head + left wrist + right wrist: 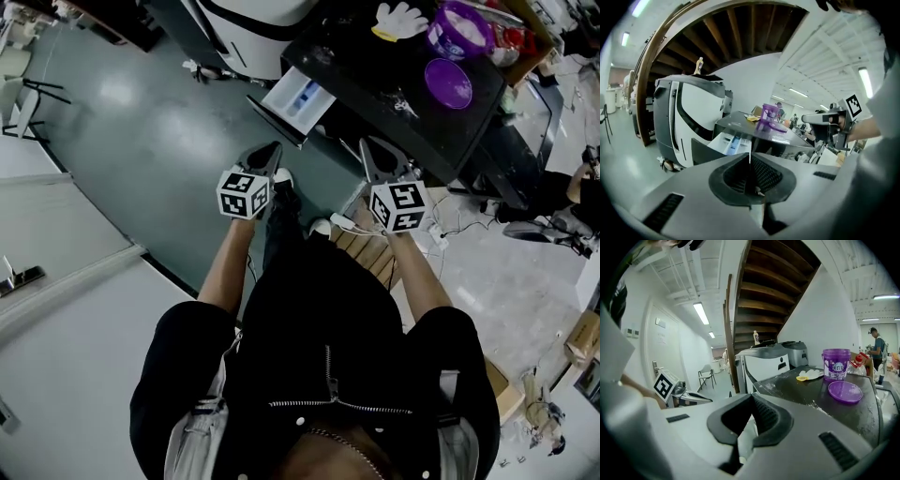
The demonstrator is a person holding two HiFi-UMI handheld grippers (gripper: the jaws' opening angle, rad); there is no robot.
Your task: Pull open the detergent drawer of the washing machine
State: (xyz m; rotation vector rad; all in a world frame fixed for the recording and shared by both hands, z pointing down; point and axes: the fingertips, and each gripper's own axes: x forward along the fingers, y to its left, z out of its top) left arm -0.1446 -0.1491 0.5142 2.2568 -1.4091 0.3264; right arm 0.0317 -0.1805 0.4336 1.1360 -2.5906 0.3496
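The washing machine (394, 94) with a dark top stands ahead of me at the upper right. Its detergent drawer (298, 101) sticks out from the front, showing white and blue compartments. In the left gripper view the drawer (730, 140) lies just beyond the jaws, apart from them. My left gripper (268, 156) (750, 157) is shut with nothing in it, held in the air short of the drawer. My right gripper (375, 156) (750, 398) hovers beside it, shut and holding nothing, near the machine's front corner.
A purple bucket (459, 28), a purple lid (448, 82) and white gloves (401, 19) lie on the machine's top. A large white appliance (689, 112) stands to the left. A wooden pallet (370, 248) and cables (450, 225) lie by my feet. A staircase (764, 287) rises behind.
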